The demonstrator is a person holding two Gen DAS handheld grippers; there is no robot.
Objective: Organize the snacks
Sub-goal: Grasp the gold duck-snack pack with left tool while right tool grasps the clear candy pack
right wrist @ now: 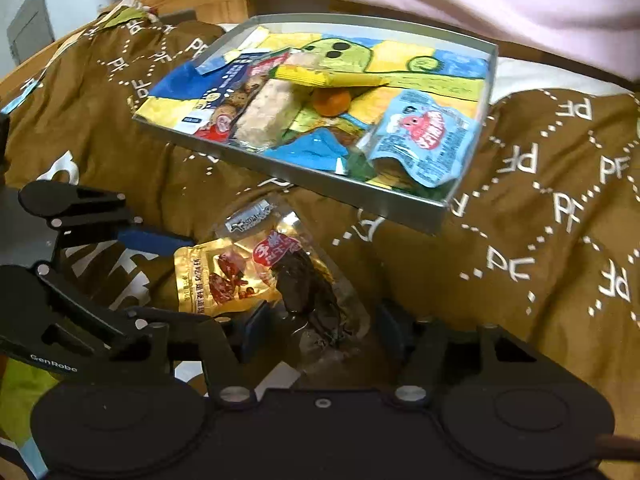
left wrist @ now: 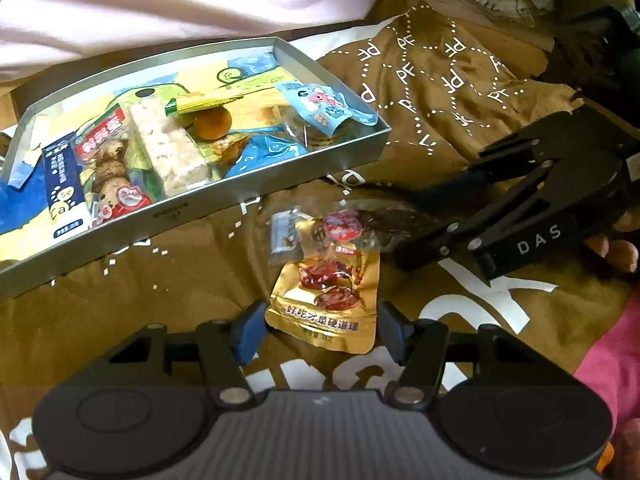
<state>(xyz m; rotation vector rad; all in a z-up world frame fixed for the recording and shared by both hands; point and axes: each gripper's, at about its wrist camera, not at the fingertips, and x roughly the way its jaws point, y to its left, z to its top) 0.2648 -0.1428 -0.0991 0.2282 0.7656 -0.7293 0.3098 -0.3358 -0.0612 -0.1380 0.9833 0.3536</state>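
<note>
Two wrist views of snacks on a brown printed cloth.

Left wrist view, nearest: the left gripper, its blue-padded fingers partly spread to either side of the gold pouch's near end. The pads stand just beside the pouch edges; whether they touch it cannot be told.

Right wrist view, nearest: the right gripper, fingers likewise partly spread, with the near end of a clear packet of dark food between them; contact with the pads cannot be told.

The clear packet lies partly over the gold pouch, both on the cloth just in front of the tray. Each gripper reaches into the other's view from the side.

Beyond: the shallow metal tray rests on the cloth, holding a pale puffed bar, a cookie pack, a blue stick pack, an orange round fruit, a yellow-green stick and a light-blue packet.

Farthest: pink fabric.
</note>
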